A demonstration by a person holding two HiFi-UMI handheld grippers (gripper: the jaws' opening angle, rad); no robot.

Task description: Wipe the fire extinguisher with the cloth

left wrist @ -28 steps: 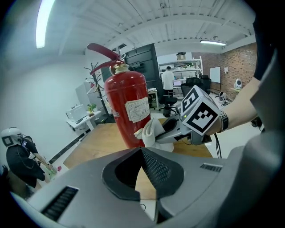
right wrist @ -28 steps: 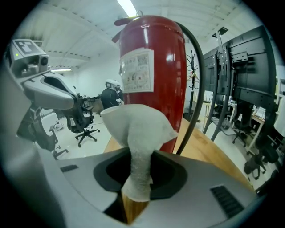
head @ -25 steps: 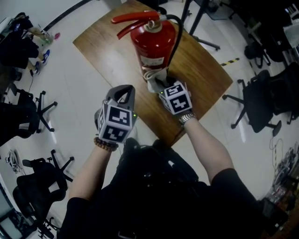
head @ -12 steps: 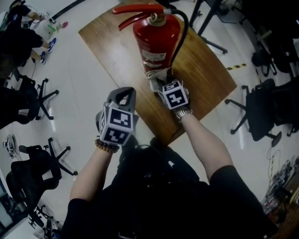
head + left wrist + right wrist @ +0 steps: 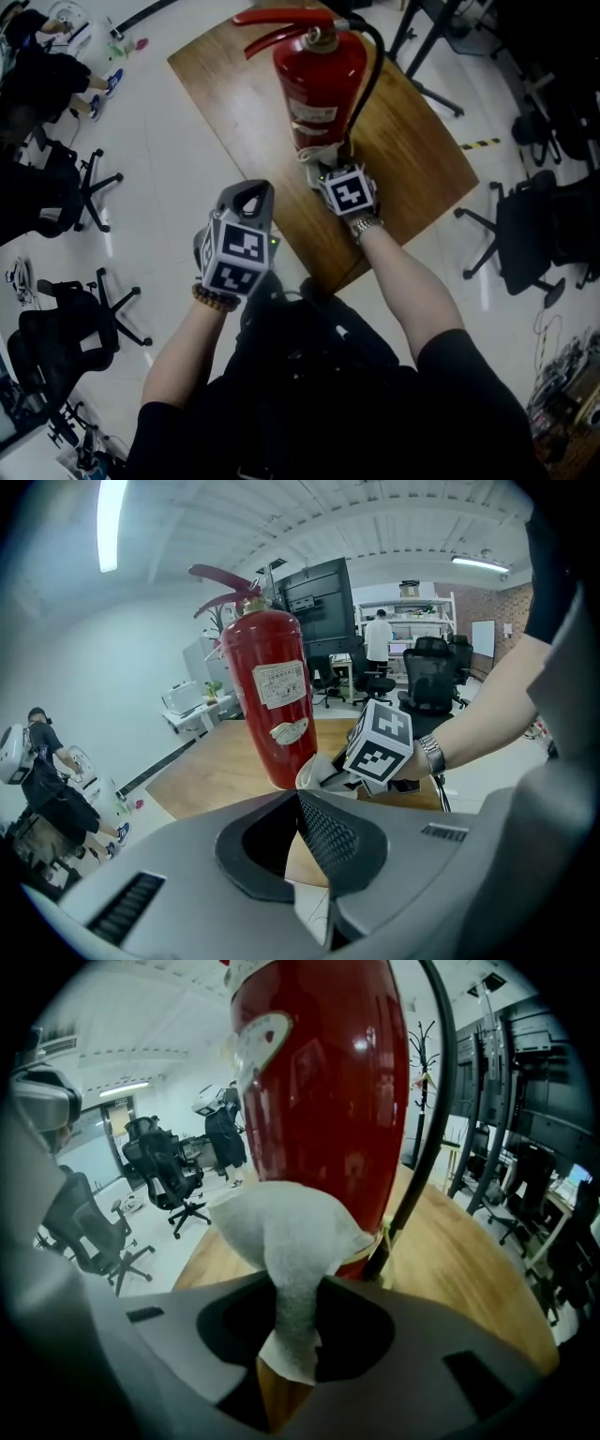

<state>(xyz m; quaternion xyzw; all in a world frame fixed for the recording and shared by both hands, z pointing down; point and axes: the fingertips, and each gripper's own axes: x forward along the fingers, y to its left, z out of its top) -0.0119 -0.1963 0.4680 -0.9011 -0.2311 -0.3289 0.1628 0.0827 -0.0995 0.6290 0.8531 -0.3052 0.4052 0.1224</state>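
Observation:
A red fire extinguisher (image 5: 317, 80) with a black hose stands upright on the wooden table (image 5: 412, 150). It fills the right gripper view (image 5: 319, 1072) and shows in the left gripper view (image 5: 270, 700). My right gripper (image 5: 328, 172) is shut on a white cloth (image 5: 286, 1241), which presses against the extinguisher's lower body. The cloth (image 5: 312, 154) bunches at the cylinder's base in the head view. My left gripper (image 5: 246, 199) hovers off the table's near-left edge, jaws shut with nothing between them (image 5: 302, 803).
Black office chairs (image 5: 70, 187) stand on the white floor left of the table, and more chairs (image 5: 534, 225) on the right. A person (image 5: 380, 635) stands far off by desks. Black-and-yellow tape (image 5: 480, 144) marks the floor at right.
The right gripper has slid the cloth a little up against the extinguisher's base. The left gripper has barely moved. The head view has shifted slightly.

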